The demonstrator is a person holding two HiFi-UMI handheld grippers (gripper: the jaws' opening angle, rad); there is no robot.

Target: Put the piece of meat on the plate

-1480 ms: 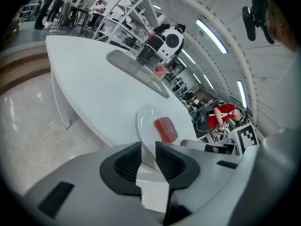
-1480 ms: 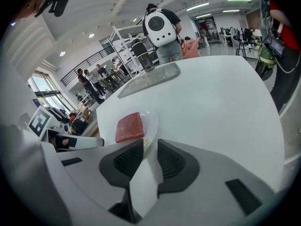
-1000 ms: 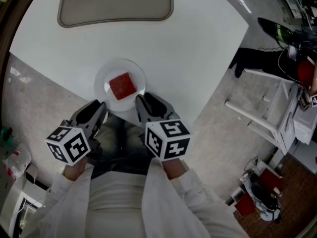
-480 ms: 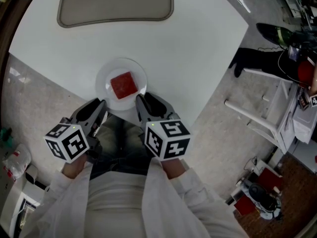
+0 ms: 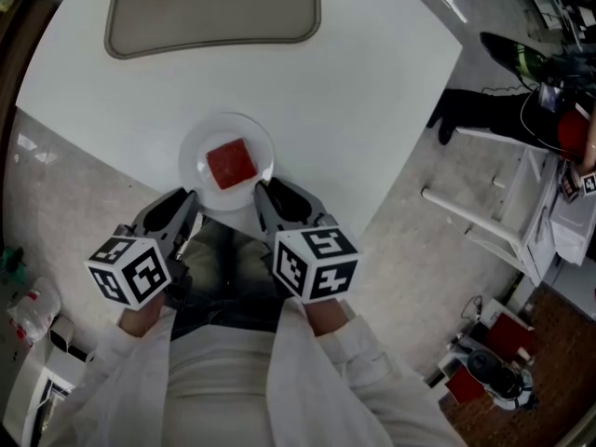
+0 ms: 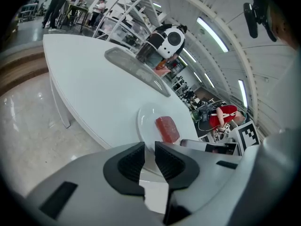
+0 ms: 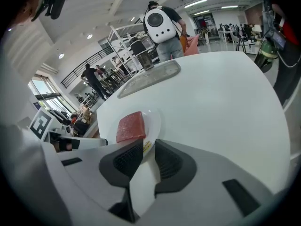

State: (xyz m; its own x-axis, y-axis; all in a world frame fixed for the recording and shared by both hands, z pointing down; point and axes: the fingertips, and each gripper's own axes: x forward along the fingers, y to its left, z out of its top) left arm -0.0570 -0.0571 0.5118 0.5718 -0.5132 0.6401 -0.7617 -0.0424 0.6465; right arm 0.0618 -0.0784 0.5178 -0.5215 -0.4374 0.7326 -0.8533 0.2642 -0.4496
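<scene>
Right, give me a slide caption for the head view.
Piece of meat rests on plate near table edge; left tool and right tool hover nearby, empty.

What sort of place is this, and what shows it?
Probably an open lab or workshop hall, not a kitchen: metal racks, ceiling strip lights, and people standing beyond the white table.

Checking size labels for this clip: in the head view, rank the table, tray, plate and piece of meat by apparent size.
1. table
2. tray
3. plate
4. piece of meat, lying on the plate
</scene>
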